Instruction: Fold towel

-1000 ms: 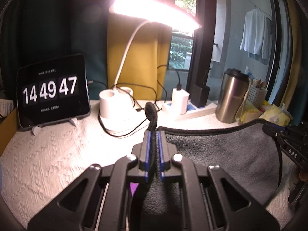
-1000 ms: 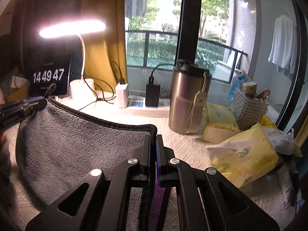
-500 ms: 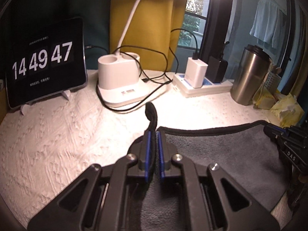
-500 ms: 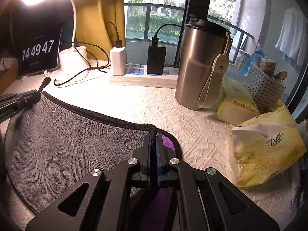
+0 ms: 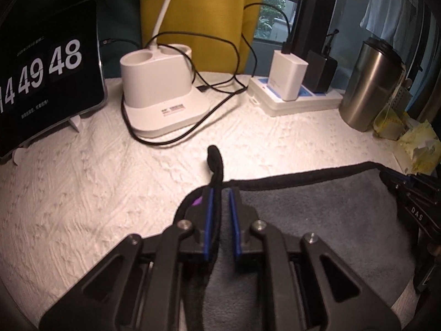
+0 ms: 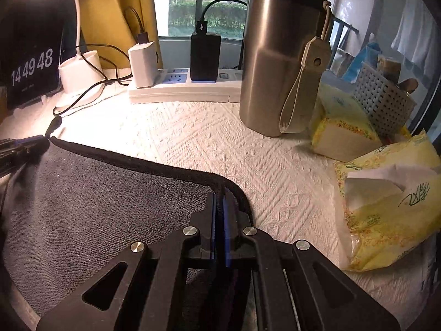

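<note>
A grey towel with a black hem lies folded over on the white textured cloth; it also shows in the right wrist view. My left gripper has its jaws slightly parted, with the towel's left corner and its black loop still between them. My right gripper is shut on the towel's right corner, low at the table. A bit of purple underside shows by the left fingers. Each gripper shows at the edge of the other's view.
At the back stand a tablet clock, a white lamp base with cables, a power strip with chargers and a steel tumbler. Tissue packs and a white basket sit at the right.
Both grippers have come down and forward, laying the towel's held edge onto the table. The left jaws have parted slightly; the right stays shut.
</note>
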`<state>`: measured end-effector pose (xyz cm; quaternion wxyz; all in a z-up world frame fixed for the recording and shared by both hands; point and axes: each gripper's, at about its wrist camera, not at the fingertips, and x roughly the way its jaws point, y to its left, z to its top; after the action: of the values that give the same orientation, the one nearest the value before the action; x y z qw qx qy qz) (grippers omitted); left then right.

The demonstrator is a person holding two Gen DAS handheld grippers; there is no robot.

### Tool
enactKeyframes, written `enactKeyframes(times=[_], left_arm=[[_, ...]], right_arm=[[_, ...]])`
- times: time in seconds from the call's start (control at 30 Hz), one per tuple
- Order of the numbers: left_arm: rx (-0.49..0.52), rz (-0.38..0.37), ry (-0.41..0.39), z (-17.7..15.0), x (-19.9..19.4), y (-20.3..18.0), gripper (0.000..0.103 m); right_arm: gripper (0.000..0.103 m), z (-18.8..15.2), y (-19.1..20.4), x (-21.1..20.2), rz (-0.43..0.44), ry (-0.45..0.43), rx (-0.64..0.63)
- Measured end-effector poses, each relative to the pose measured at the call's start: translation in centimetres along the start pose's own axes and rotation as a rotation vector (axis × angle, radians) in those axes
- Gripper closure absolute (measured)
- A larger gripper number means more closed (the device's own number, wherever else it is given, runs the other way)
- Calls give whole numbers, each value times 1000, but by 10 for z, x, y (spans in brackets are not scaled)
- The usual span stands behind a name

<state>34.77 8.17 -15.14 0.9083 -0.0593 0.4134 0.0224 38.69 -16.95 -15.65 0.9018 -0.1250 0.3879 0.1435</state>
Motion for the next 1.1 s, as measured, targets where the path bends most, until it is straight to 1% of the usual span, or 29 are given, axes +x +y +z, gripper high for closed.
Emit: enactKeyframes(times=[0.2,0.27,0.33,0.37,0.4,0.43,0.47,0.5,0.53,0.57,0.73,0.8,1.1], left_arm=[[-37,-2,1,1,-3,6,81],[-34,10,-13,2,-7,5,79],[-19,45,-36,2,-13,4,78],[-15,58,-47,3,-16,4,74],[-12,64,-60,3,-21,3,64],[-11,65,-65,3,-23,4,54],[-13,65,-71,3,-26,4,39],[-15,62,-77,3,-29,3,36],[-16,61,-80,2,-31,3,36],[-13,61,-82,2,-34,2,36],[-18,74,-105,-3,-48,-2,35],[-20,77,-116,-4,-55,-2,26],[-14,58,-153,-14,-81,-12,7]], right_arm=[[98,1,0,2,-13,7,5],[94,1,-2,2,-10,8,13],[87,1,-2,1,-21,7,13],[86,1,-2,0,-24,8,13],[80,1,-2,-1,-25,8,14],[71,2,-3,-2,-22,7,21],[66,2,-3,-4,-17,6,23],[58,2,-3,-7,-7,3,27],[52,2,-3,-10,-2,-1,30],[50,2,-3,-13,-3,-5,29],[49,0,3,-31,6,-31,22],[49,-1,3,-37,7,-39,23],[48,-12,4,-69,-3,-76,27]])
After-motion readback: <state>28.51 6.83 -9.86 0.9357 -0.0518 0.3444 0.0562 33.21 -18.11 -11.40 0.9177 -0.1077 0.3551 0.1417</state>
